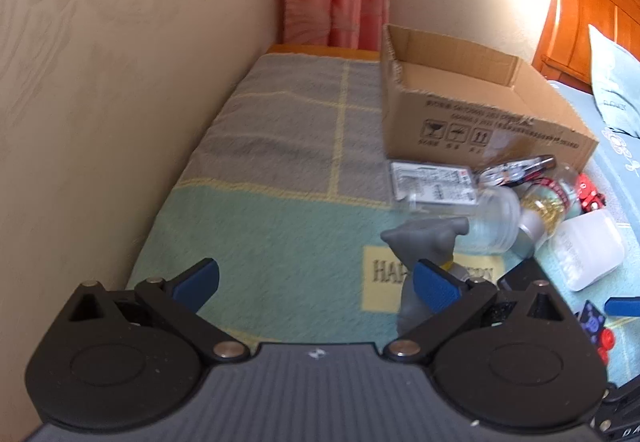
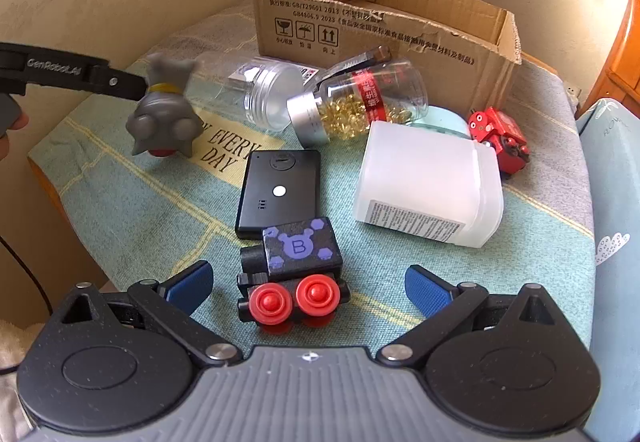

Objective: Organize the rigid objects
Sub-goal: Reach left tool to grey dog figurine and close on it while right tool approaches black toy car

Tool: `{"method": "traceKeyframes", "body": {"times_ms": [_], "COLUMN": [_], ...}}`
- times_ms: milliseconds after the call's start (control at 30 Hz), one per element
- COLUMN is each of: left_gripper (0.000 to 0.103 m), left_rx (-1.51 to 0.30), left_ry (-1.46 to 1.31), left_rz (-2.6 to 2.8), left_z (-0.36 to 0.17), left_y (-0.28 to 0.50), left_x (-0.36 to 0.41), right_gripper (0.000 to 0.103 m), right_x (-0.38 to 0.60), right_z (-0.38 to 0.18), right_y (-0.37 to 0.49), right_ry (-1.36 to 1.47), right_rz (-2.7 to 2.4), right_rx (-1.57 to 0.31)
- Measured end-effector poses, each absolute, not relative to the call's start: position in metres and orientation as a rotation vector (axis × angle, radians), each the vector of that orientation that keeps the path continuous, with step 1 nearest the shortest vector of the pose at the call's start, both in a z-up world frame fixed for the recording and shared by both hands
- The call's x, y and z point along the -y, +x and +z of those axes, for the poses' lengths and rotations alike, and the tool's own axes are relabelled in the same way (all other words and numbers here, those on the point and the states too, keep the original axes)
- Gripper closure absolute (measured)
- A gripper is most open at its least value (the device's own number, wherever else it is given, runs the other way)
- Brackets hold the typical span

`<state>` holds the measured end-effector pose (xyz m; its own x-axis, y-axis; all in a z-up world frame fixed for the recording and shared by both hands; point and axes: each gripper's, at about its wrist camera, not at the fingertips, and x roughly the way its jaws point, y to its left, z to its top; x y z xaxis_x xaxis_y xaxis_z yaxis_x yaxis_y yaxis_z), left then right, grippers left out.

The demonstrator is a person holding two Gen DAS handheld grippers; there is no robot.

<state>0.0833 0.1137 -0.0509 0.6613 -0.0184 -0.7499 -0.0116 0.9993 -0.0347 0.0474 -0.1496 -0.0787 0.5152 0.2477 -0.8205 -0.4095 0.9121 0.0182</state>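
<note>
My left gripper [image 1: 316,284] is open over the blanket; a grey toy figure [image 1: 426,254] stands just beyond its right finger, outside the gap. In the right wrist view the figure [image 2: 164,114] looks blurred beside the left gripper's arm [image 2: 72,76]. My right gripper [image 2: 310,284] is open, its fingers either side of a black toy train with red wheels [image 2: 294,270]. An open cardboard box [image 2: 384,30] stands at the back; it also shows in the left wrist view [image 1: 472,110].
On the blanket lie a black flat device [image 2: 280,194], a white plastic container [image 2: 428,186], a capsule bottle [image 2: 360,102], a clear jar [image 2: 268,94] and a red toy [image 2: 500,134]. A wall [image 1: 100,82] runs along the left.
</note>
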Motion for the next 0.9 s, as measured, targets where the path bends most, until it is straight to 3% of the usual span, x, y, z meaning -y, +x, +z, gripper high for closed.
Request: {"method": "traceKeyframes", "body": {"times_ms": [467,900], "left_gripper": [0.001,0.001], "left_rx": [-0.865,-0.736], "left_ry": [0.086,0.039], "left_rz": [-0.138,-0.288], "left_z": [-0.067,-0.071], "left_y": [0.067,0.067], "left_x": [-0.093,-0.099], "right_gripper": [0.0,0.0], "right_x": [0.154,0.159], "right_z": [-0.084,-0.084], "right_y": [0.05,0.046], "right_ry": [-0.217,-0.22], "right_rz": [0.394,0.422], "right_rx": [-0.932,-0.894]}}
